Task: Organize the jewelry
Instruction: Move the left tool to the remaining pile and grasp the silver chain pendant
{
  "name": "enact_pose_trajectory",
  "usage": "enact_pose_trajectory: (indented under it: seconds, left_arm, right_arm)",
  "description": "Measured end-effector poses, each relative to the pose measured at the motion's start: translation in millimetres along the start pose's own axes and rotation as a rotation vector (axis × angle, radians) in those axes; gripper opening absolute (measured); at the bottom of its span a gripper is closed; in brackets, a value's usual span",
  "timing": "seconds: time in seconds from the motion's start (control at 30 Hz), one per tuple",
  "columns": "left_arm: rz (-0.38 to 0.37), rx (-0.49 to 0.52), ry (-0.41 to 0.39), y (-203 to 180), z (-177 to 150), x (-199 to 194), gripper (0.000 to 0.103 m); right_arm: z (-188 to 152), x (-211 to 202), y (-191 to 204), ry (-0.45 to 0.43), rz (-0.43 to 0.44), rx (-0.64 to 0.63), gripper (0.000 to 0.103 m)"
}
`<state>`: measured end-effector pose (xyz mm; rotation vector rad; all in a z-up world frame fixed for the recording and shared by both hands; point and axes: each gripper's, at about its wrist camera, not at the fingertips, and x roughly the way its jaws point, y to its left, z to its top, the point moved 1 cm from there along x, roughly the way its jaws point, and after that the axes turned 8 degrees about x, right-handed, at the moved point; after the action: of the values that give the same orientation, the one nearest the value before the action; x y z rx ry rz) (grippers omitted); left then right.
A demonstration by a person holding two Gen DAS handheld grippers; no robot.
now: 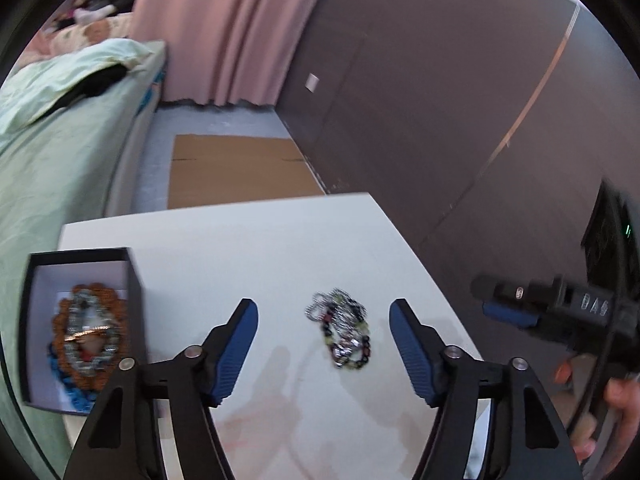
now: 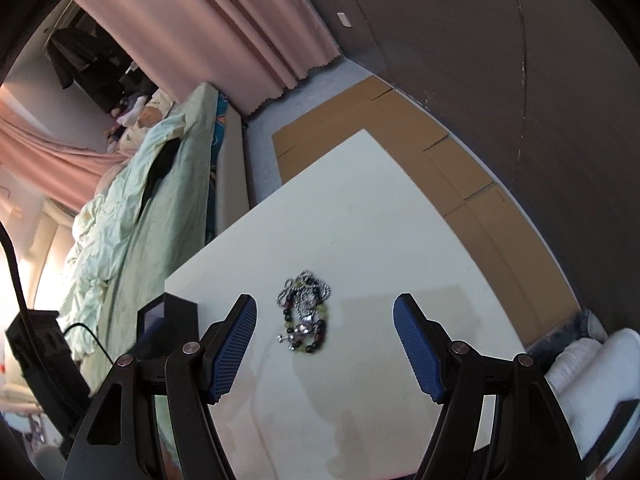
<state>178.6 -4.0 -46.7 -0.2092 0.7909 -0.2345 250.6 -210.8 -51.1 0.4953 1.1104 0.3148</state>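
A tangle of silver chain and dark and green beads (image 1: 344, 330) lies on the white table (image 1: 248, 240); it also shows in the right wrist view (image 2: 305, 312). A black box (image 1: 136, 280) with a white inside stands at the table's left edge and holds orange, grey and blue bead strands (image 1: 90, 340). My left gripper (image 1: 324, 316) is open and empty, with the tangle between and just beyond its fingertips. My right gripper (image 2: 325, 312) is open and empty, with the tangle near its left finger. The right gripper also shows at the right of the left wrist view (image 1: 504, 300).
A bed with pale green bedding (image 1: 60, 152) runs along the table's left side. Flat cardboard (image 1: 236, 172) lies on the floor beyond the table. A dark wall (image 1: 440, 100) is on the right and a pink curtain (image 1: 216, 28) at the back.
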Motion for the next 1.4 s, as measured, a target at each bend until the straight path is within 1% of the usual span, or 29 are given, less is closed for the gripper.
enact_pose_trajectory:
  seconds: [0.03, 0.1, 0.23, 0.3, 0.37, 0.47, 0.57, 0.63, 0.67, 0.8, 0.87, 0.93, 0.97, 1.0, 1.1, 1.4]
  left_arm:
    - [-0.002, 0.021, 0.008, -5.0, -0.9, 6.0, 0.067]
    - [-0.001, 0.05, 0.02, -11.5, -3.3, 16.0, 0.06]
    - [-0.001, 0.09, 0.075, -23.6, -13.7, 42.0, 0.054]
    - [-0.003, 0.1, 0.106, -26.3, -18.8, 52.8, 0.046]
    - [0.001, 0.111, 0.122, -29.6, -22.5, 62.0, 0.041]
    - [0.004, 0.128, 0.127, -34.0, -25.4, 69.5, 0.041]
    - [0.009, 0.14, 0.133, -37.4, -27.0, 76.7, 0.04]
    - [0.015, 0.151, 0.144, -40.7, -28.1, 83.6, 0.035]
    - [0.018, 0.156, 0.15, -41.6, -28.3, 86.5, 0.03]
    - [0.055, 0.181, 0.174, -44.8, -33.8, 92.1, 0.028]
    - [0.059, 0.193, 0.183, -46.6, -35.9, 91.7, 0.027]
    - [0.062, 0.206, 0.194, -47.4, -36.4, 89.8, 0.023]
    - [0.051, 0.197, 0.201, -46.1, -36.6, 89.6, 0.019]
    - [0.038, 0.184, 0.21, -44.4, -36.9, 89.2, 0.017]
    - [0.05, 0.169, 0.199, -39.2, -36.0, 83.3, 0.015]
    - [0.001, 0.089, 0.095, -22.0, -11.5, 44.3, 0.015]
  right_arm:
    - [1.5, -1.0, -1.9, -0.004, -0.002, 0.005, 0.071]
    - [5.2, -0.4, -6.1, -0.004, -0.011, 0.019, 0.071]
    - [10.3, 3.6, -17.2, 0.01, -0.024, 0.065, 0.071]
    - [12.1, 3.0, -20.0, 0.011, -0.028, 0.073, 0.071]
    - [15.4, -0.2, -22.7, -0.002, -0.037, 0.072, 0.071]
    - [17.5, -7.7, -25.2, -0.027, -0.054, 0.066, 0.071]
    - [20.5, -9.9, -28.5, -0.032, -0.065, 0.074, 0.071]
    - [21.1, -9.8, -29.7, -0.028, -0.07, 0.076, 0.071]
    - [21.2, -10.0, -30.0, -0.027, -0.069, 0.076, 0.071]
    - [20.7, -10.2, -29.9, -0.028, -0.066, 0.071, 0.071]
    - [20.5, -10.2, -30.6, -0.028, -0.066, 0.069, 0.071]
    - [20.2, -10.1, -30.7, -0.027, -0.068, 0.07, 0.071]
    - [19.9, -10.2, -30.3, -0.027, -0.071, 0.069, 0.071]
    - [20.2, -9.7, -29.6, -0.027, -0.074, 0.068, 0.071]
    - [19.3, -8.5, -26.3, -0.027, -0.083, 0.058, 0.071]
    - [14.6, 0.5, -17.8, -0.01, -0.105, 0.018, 0.071]
